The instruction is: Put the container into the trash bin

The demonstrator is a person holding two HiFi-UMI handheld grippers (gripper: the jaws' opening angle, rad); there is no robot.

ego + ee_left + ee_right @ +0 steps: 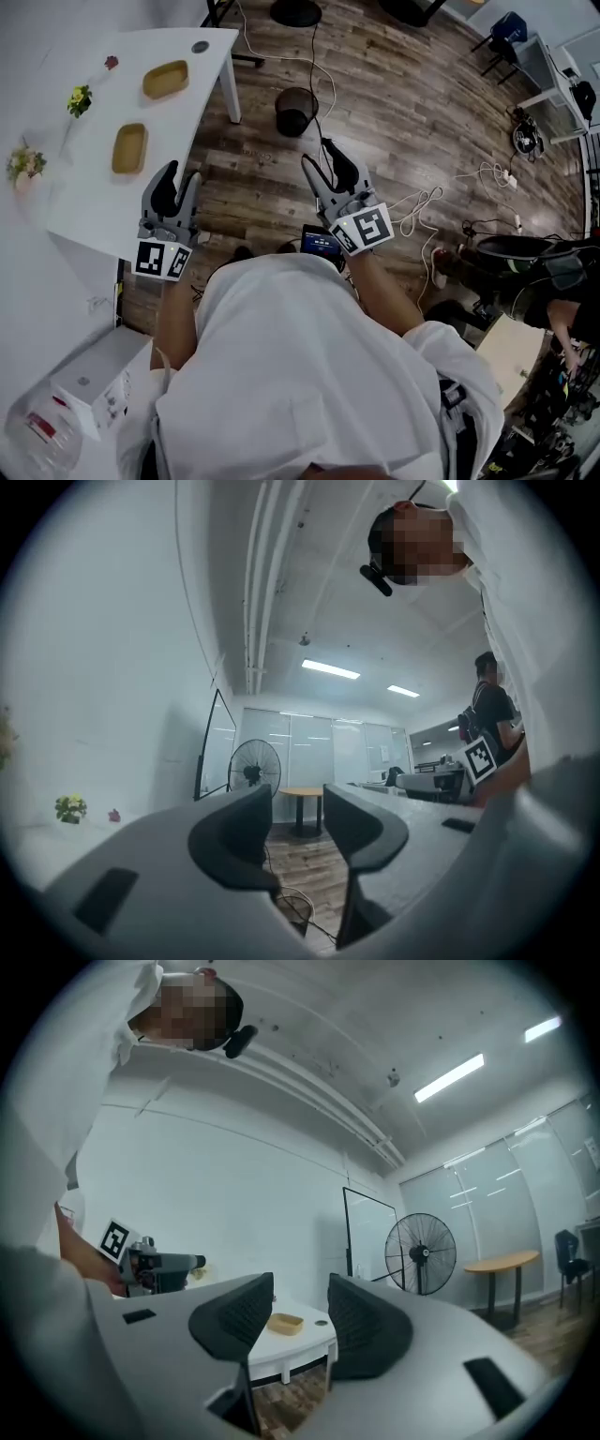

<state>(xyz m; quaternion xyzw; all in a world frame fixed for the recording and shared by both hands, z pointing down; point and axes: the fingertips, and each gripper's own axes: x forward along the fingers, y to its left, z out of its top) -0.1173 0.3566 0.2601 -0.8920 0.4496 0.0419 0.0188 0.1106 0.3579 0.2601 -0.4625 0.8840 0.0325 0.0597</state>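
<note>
This is an office used as a test lab. Wood-plank floor (403, 122) lies under me, loose cables (422, 202) trail at my two o'clock, and a white table (94, 202) stands at eleven. At twelve I see a pedestal fan (254, 766), glass partition walls (309, 747) and a round meeting table (302, 792) under ceiling strip lights (330, 670).

Ceiling light strips (330, 669) give even, cool light with only soft shadows. In the head view the white worktop (89, 187) is nearly washed out, while the wood floor (394, 112) looks darker. Both gripper views bend strongly toward a black round border, and their nearest parts are soft.
</note>
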